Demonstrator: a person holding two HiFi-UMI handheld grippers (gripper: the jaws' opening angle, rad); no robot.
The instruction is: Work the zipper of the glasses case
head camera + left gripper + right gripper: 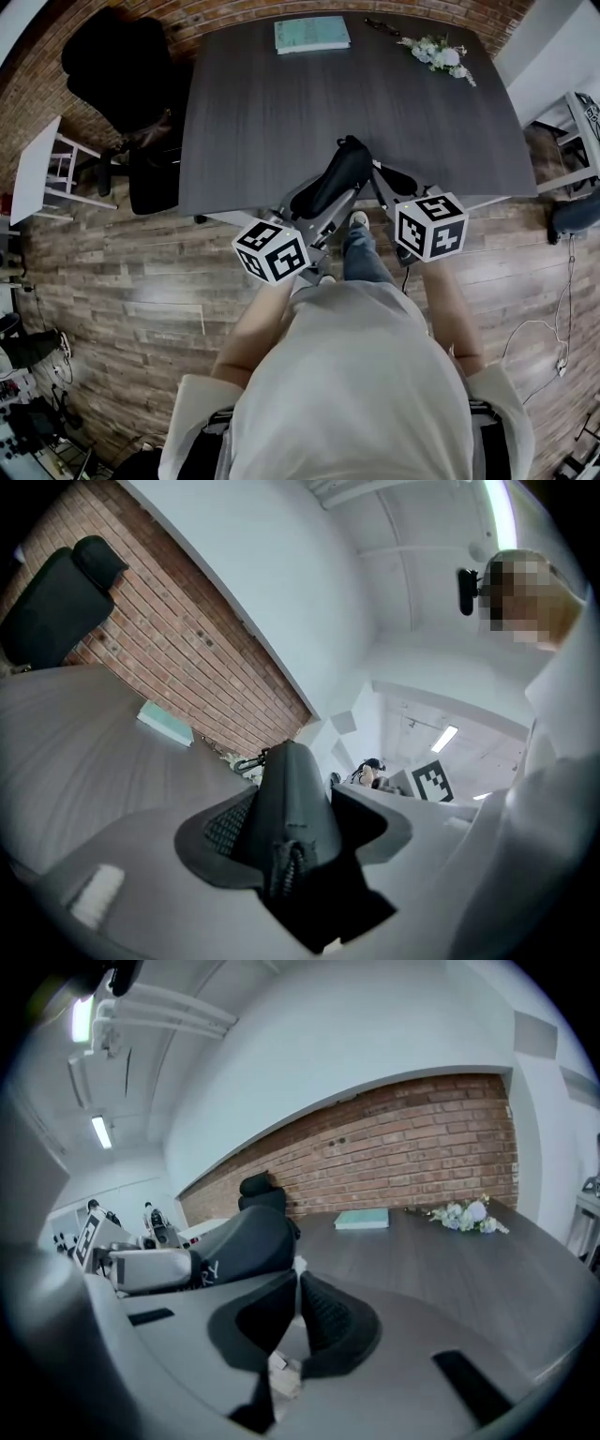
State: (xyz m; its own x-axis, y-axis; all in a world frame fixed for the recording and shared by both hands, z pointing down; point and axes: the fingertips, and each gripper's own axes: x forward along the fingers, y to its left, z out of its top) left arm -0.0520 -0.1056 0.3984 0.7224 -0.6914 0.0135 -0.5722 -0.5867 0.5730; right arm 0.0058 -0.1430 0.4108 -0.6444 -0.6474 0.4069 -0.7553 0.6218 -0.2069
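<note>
The black glasses case (337,178) hangs in the air over the near edge of the dark table (281,122). My left gripper (326,195) is shut on it. In the left gripper view the case (286,794) stands up between the two pads, with its zipper teeth (287,857) facing the camera. My right gripper (380,173) comes in from the right and meets the case's side. In the right gripper view its jaws (295,1279) are pressed together at the case (239,1241). A small pale tab (296,1264), apparently the zipper pull, is pinched at their tips.
A teal book (311,34), a pair of glasses (380,25) and a spray of white flowers (439,52) lie at the table's far edge. A black chair (122,66) and a white side table (37,169) stand to the left on the wooden floor.
</note>
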